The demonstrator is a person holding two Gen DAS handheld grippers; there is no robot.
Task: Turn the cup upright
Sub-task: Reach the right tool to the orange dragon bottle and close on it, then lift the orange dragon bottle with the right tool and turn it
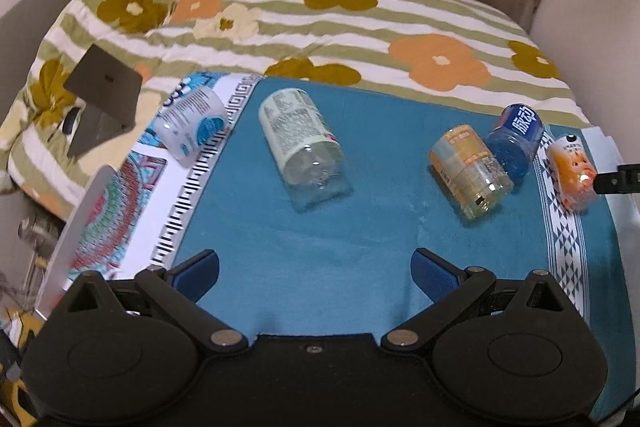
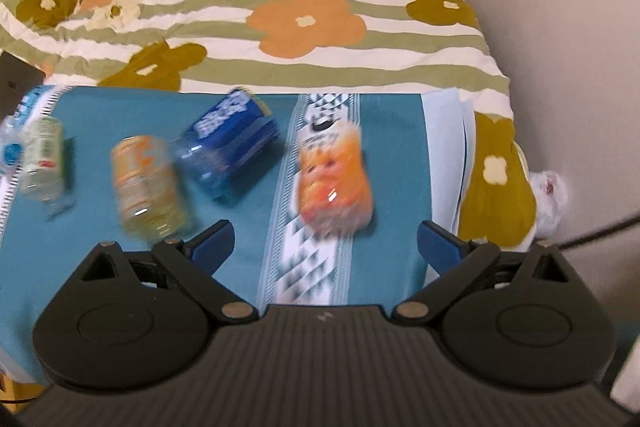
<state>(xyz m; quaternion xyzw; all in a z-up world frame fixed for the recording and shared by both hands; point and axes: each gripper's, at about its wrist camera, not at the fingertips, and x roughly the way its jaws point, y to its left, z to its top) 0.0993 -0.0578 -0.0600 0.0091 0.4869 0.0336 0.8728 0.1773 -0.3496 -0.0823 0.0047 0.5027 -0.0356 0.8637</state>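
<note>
**Five cups lying on their sides, both tongs wide and empty**

On the bench's teal cloth point(image 1: 320, 247) five cut-bottle cups lie tipped over in a loose row. From the left wrist view: a white-and-blue cup point(image 1: 192, 123) rests at the far left on the patterned border, a green-labelled clear cup point(image 1: 302, 147) lies near the middle, a yellow-labelled cup point(image 1: 470, 171) sits touching or just beside a blue cup point(image 1: 518, 143), and an orange cup point(image 1: 572, 171) lies on the white patterned strip at the right edge.

The left tongs point(image 1: 316, 267) hang over the near cloth, spread wide, gripping nothing. The right tongs point(image 2: 326, 245) are also wide apart and empty, with the orange cup point(image 2: 334, 183) lying just ahead between the fingers' line; that view is blurred.

A flowered striped quilt point(image 1: 320, 27) lies behind the bench
</note>
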